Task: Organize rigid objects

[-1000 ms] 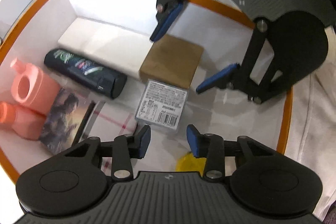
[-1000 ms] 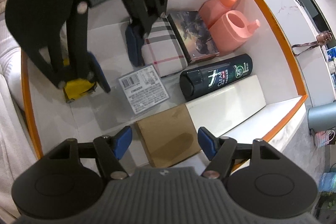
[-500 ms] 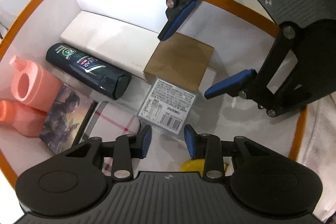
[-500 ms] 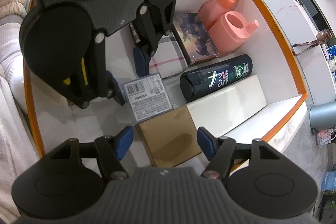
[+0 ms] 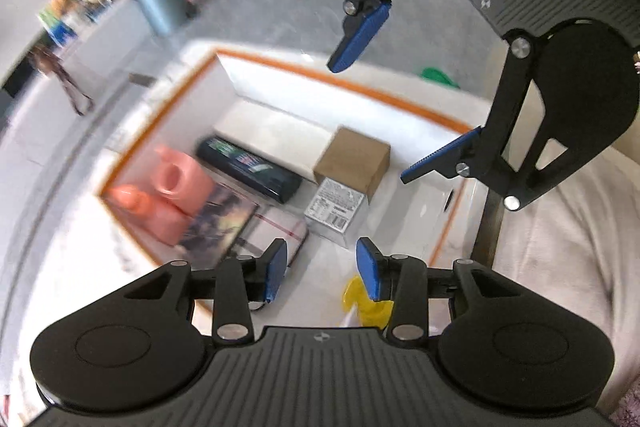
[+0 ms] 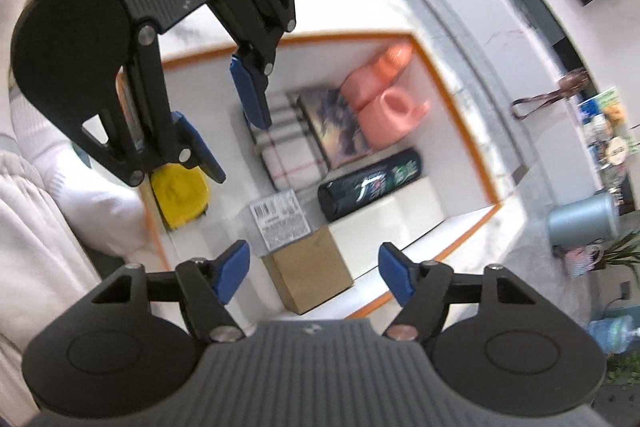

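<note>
We judged the packing nearly done and the step in hand a clean withdrawal, best done straight up so nothing in the orange-rimmed box (image 5: 280,65) got clipped. Our left gripper (image 5: 322,273) sat at the lower centre of its view with fingers moderately spread, having just opened a little, and nothing between them. Our right gripper (image 6: 314,273) sat low in its view, fingers wide and just opened further, also empty. Both pointed steeply down at the box from above. Inside lay the cardboard box (image 6: 308,273), the barcode-labelled clear case (image 6: 280,219) touching it, the dark shampoo bottle (image 6: 370,183), two pink detergent bottles (image 6: 386,111) and the checked pouch (image 6: 284,155); a yellow object (image 6: 180,193) lay at the box's left edge.
</note>
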